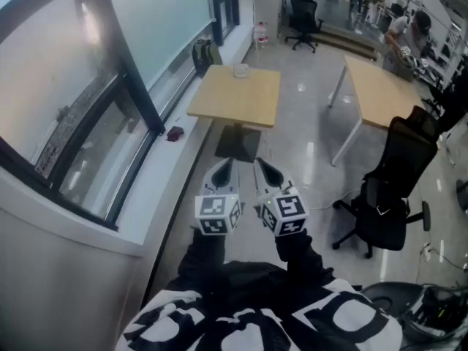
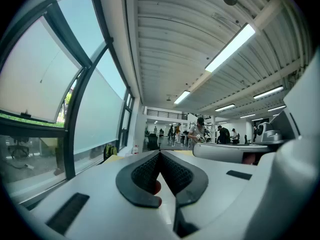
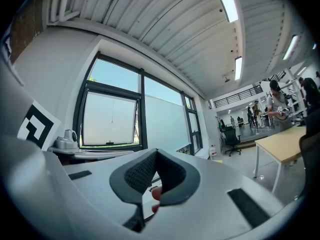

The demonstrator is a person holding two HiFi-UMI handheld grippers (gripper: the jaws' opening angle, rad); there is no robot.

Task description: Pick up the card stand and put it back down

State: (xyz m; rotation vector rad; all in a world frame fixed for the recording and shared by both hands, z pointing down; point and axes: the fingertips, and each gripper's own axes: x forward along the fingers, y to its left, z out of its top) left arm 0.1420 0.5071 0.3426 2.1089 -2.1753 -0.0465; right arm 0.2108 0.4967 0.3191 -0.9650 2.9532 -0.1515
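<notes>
The nearer table (image 1: 235, 102) stands at 12 o'clock in the head view, well apart from the person, with open floor between. A walk is still needed, I think, and the first danger is there. The black office chair (image 1: 389, 199) at 3 o'clock and the second table (image 1: 380, 93) at 2 o'clock stand beside the way, and a careless step to that side could strike them.

The card stand (image 1: 241, 69) seems to be the small white thing near the far edge of the nearer table. It is too small here to be sure of its shape. If it is light, a push from closed fingers could tip it or slide it over that far edge.

The left gripper (image 1: 224, 170) and the right gripper (image 1: 266, 170) are held level and close together at 6 o'clock, before the person's chest. In each gripper view the dark fingers meet at their tips, on the left (image 2: 160, 156) and on the right (image 3: 156, 154). Nothing is between them and they touch nothing. They must open before they reach the stand, otherwise they only knock it.
</notes>
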